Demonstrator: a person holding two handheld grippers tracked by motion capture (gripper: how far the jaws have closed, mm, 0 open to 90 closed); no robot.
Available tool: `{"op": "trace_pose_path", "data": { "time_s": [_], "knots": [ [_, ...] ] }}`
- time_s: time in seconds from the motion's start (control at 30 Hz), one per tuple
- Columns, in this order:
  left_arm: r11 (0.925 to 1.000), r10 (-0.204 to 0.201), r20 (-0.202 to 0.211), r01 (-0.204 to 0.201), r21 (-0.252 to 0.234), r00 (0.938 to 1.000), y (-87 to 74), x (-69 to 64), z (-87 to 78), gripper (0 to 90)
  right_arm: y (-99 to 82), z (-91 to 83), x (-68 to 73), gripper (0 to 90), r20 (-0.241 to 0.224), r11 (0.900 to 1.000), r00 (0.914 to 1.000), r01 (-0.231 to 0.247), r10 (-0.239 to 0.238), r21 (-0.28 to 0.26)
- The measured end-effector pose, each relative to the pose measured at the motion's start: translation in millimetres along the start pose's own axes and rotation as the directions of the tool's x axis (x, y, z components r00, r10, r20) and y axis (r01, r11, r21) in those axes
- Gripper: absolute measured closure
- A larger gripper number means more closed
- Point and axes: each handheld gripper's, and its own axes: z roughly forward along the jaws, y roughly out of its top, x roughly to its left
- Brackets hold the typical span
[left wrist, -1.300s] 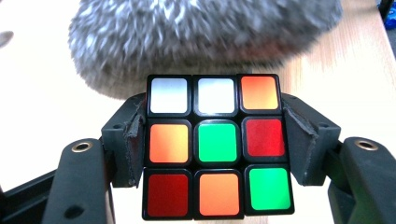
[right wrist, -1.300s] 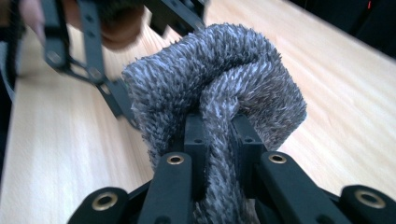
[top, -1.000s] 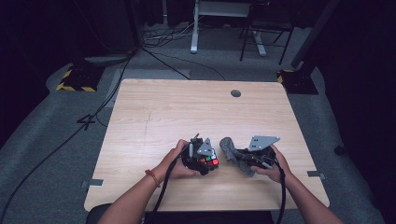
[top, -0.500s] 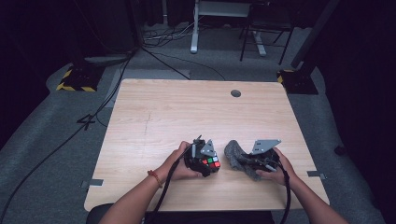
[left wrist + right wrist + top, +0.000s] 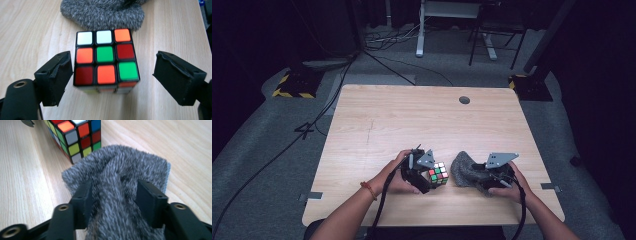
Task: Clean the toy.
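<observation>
The left tongs [image 5: 113, 75] have just been opening around the rigid, slick colour-tiled puzzle cube [image 5: 106, 58] — grip flat opposite faces; the right tongs [image 5: 113, 200], also just opening, loosely bracket the soft grey fuzzy cloth [image 5: 117, 182] — pinch a fold.

- Looks like a lab or recording studio space, not a home.
- Dark surroundings: black walls or drapes on all sides, with light falling mainly on one pale wooden table [image 5: 422, 120].
- The table top has a round cable grommet [image 5: 464, 100], office-desk style.
- Grey carpet floor [image 5: 277, 165] with black cables [image 5: 277, 155] running loose across it.
- Yellow-and-black hazard striping on a floor base [image 5: 292, 85] at the left, and a similar base [image 5: 524, 82] at the right; these seem to be stand feet.
- White metal desk legs [image 5: 419, 30] and dark chair legs [image 5: 487, 40] behind the table.
- Tape strips [image 5: 312, 196] at the table's edges, on the floor.
</observation>
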Motion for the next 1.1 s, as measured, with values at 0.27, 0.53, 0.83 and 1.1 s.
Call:
{"op": "trace_pose_path", "data": {
  "time_s": [0.27,0.53,0.83,1.1],
  "knots": [
    [0.9985,-0.013,0.013,0.013,0.054,0.9998,-11.2,3.8,3.3,18.0,12.3,-9.1,13.7,36.5,0.047,0.9975,0.9986,0.026,-0.023,-0.066],
    [0.9984,-0.019,0.06,0.015,0.055,0.9981,-14.3,-3.5,2.5,27.9,23.9,3.3,36.4,33.8,0.012,0.9947,0.9976,0.069,-0.069,-0.075],
    [0.9955,0.024,0.112,-0.034,0.089,0.9935,-17.2,-25.9,2.6,31.7,25.5,23.2,48.0,33.2,-0.012,0.9945,0.9948,0.101,-0.101,-0.029],
    [0.9935,0.04,0.108,-0.051,0.102,0.9934,-18.5,-35.9,0.3,30.0,23.7,26.4,47.6,33.6,-0.005,0.9939,0.9939,0.11,-0.11,-0.008]
  ]
}}
